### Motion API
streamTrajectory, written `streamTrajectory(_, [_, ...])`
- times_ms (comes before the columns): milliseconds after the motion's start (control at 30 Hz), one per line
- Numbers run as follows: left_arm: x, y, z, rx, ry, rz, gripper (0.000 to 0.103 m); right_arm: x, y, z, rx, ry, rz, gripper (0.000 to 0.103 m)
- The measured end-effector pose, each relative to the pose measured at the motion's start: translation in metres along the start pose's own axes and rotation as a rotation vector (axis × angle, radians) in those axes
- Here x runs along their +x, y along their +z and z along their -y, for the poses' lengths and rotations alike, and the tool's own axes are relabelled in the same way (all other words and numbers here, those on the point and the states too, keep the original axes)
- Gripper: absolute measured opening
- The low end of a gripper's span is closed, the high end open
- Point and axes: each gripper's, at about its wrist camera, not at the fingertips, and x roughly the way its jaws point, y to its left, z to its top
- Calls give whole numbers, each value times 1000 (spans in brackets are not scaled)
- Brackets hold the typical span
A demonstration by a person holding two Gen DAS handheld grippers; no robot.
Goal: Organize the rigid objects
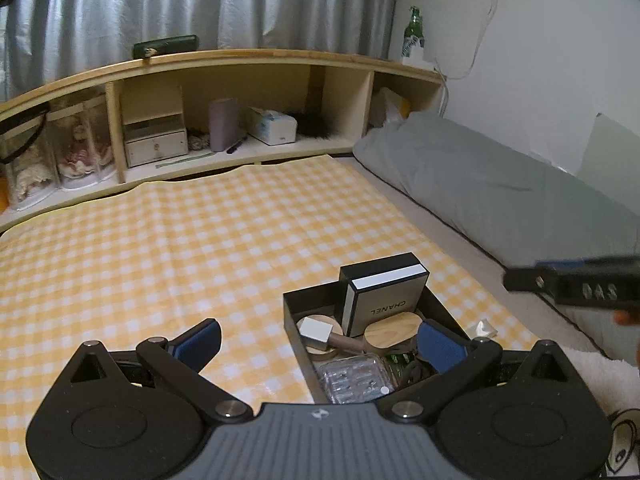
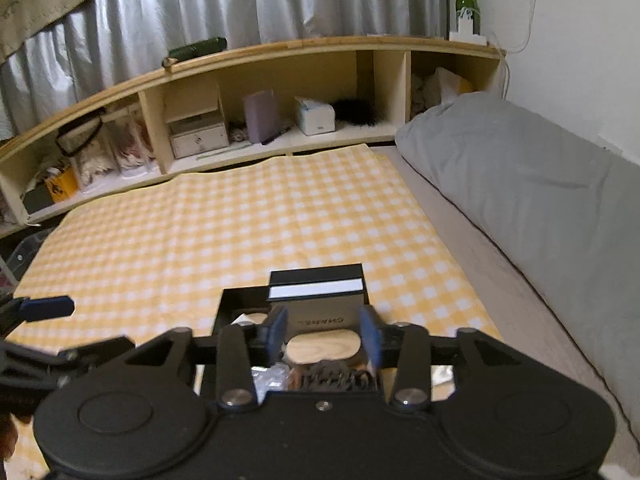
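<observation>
Fingers of my left gripper (image 1: 320, 344) stood spread wide, holding nothing, one pad over the black tray (image 1: 291, 322). My right gripper (image 2: 324, 334) hovered partly open above a round wooden lid (image 2: 322, 350) in that tray — gripping nothing. The tray sat on a yellow checked cloth (image 1: 160, 248), with a grey pillow (image 1: 480, 184) along the wall side and a low wooden shelf (image 1: 240, 60) under silver curtains (image 1: 200, 4). A boxed item (image 1: 386, 300) standing in the tray read CHANEL — upside down from where I stood.
</observation>
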Motion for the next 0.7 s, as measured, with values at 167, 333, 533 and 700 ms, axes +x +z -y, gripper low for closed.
streamTrajectory(167, [-17,-9,-7,-13,4,-1,103,-22,-22,-5,24,-8,-22,53])
streamTrajectory(333, [-28,-19,-8,-10,27,17,103,-36,-41,-9,24,-53,-20,58])
streamTrajectory(533, [-33,-32,-4,-6,40,19,103,-45,-64,-13,13,-97,2,70])
streamTrajectory(700, [-32,-45,0,4,71,8,103,-47,-73,-14,9,-111,25,91])
